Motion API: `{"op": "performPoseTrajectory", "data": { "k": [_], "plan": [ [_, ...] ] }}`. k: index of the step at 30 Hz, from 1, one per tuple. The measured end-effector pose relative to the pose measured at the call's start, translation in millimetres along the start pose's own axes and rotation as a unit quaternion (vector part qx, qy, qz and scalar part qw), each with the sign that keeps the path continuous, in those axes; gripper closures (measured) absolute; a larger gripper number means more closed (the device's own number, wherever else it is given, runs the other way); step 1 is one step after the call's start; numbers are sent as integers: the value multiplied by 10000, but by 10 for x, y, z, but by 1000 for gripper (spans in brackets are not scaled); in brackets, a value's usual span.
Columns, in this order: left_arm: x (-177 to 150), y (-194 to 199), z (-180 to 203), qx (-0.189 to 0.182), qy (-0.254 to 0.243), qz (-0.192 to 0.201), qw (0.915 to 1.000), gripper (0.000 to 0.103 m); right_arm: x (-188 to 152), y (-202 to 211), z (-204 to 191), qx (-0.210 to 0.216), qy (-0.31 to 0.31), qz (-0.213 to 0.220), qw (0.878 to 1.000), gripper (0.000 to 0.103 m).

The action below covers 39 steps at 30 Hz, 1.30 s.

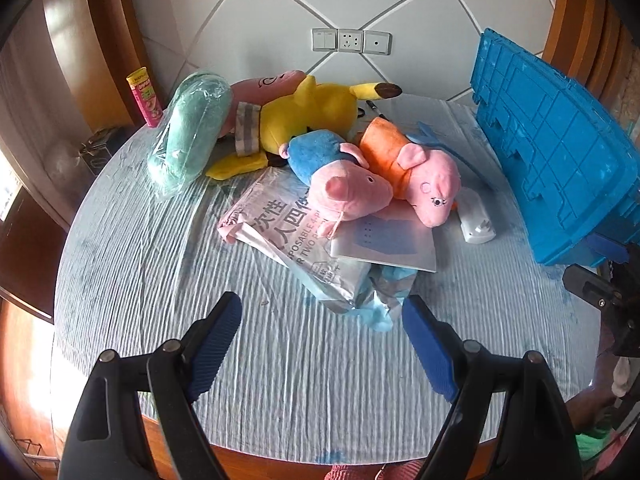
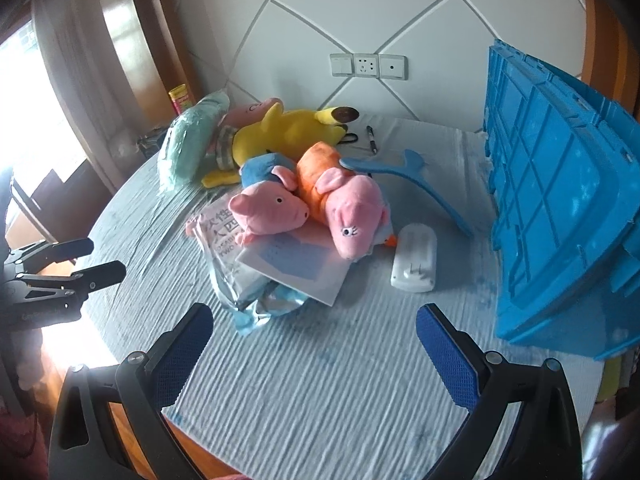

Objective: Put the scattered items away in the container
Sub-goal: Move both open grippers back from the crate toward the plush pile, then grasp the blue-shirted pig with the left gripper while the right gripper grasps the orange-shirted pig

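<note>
- Right now my left gripper point(image 1: 322, 314) hangs over bare tablecloth point(image 1: 280, 380) at the bottom of its frame, blue pads spread wide with nothing between them.
- My right gripper point(image 2: 314, 324) is the same: pads wide apart and empty, low in its own view, above the cloth in front of the pile.
- At centre frame in both views lies the heap: a blue-bodied pig toy point(image 1: 340, 178) and an orange-bodied pig toy point(image 1: 416, 168), side by side and touching, resting on a flat white card point(image 1: 384, 244) and a printed plastic packet point(image 1: 296, 248).
- Behind them, toward upper centre, a yellow plush point(image 1: 308, 114) lies against a pink plush point(image 1: 272, 84), with a green bundle wrapped in clear plastic point(image 1: 188, 132) to their left.
- A white plug-in device point(image 2: 414, 260) sits just right of the pigs; a blue hanger point(image 2: 404, 176) and a black pen point(image 2: 371, 139) lie further back.
- The blue crate point(image 2: 560, 208) stands at the right edge of the frame, tilted, apart from the heap.
- A yellow-and-pink can point(image 1: 145, 96) stands at upper left by the wall.
</note>
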<state>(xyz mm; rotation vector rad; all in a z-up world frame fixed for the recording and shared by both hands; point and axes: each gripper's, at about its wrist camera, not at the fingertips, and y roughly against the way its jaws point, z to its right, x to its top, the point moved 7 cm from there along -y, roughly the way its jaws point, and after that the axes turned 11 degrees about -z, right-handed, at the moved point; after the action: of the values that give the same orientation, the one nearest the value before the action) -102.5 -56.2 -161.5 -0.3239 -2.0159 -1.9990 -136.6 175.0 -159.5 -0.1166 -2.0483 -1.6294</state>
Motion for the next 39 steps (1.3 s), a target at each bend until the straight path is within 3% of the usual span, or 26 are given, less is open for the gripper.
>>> {"op": "performPoseTrajectory", "data": {
  "k": [5, 12, 27, 39],
  "plan": [
    [123, -207, -252, -34, 109, -98, 9999, 20, 99, -216, -38, -65, -121, -114, 9998, 0],
    [323, -520, -324, -114, 219, -290, 9993, 20, 308, -493, 56, -118, -221, -280, 9993, 0],
    [1147, -1176, -150, 112, 566, -639, 9963, 20, 1164, -1233, 484, 122, 141, -625, 9979, 0],
    [1591, -1543, -47, 132, 496, -956, 9941, 20, 1477, -1534, 554, 184, 200, -821, 9963, 0]
  ]
}}
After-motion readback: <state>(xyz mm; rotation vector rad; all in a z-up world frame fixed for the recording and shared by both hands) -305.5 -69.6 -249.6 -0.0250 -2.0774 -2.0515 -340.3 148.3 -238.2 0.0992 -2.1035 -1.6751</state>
